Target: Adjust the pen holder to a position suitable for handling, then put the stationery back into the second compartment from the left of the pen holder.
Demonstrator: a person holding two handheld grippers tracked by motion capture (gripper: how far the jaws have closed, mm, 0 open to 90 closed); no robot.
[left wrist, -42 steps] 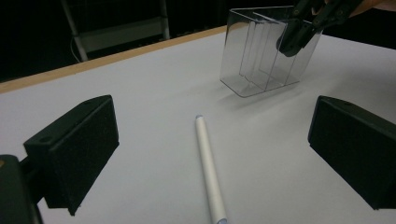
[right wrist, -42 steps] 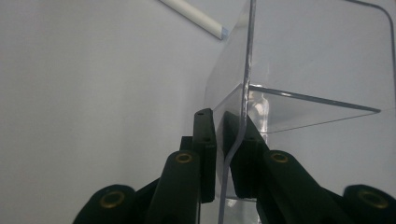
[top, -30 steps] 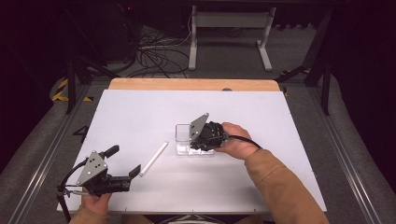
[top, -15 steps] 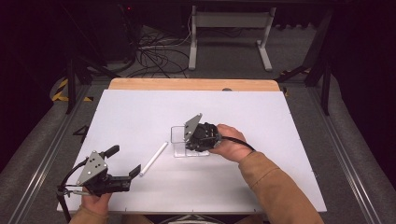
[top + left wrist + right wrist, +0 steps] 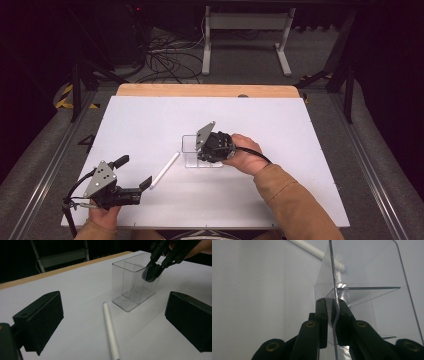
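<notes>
My right tongs [image 5: 202, 150] pinch the wall of the clear holder [image 5: 191, 144] mid-counter. My left tongs [image 5: 134, 172] gape wide, near-left. The white pen [image 5: 165, 170] lies just ahead of them, its long axis running toward the holder.

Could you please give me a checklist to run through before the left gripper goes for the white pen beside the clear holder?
1. Right gripper clamped on a wall of the clear plastic divided holder: ok.
2. Holder upright on the white table: ok.
3. Left gripper open, nothing between its jaws: ok.
4. White cylindrical pen lying flat, ahead between the left jaws: ok.
5. Pen apart from the holder: ok, a small gap shows.
6. Compartments free to take the pen: cannot tell fully.
</notes>
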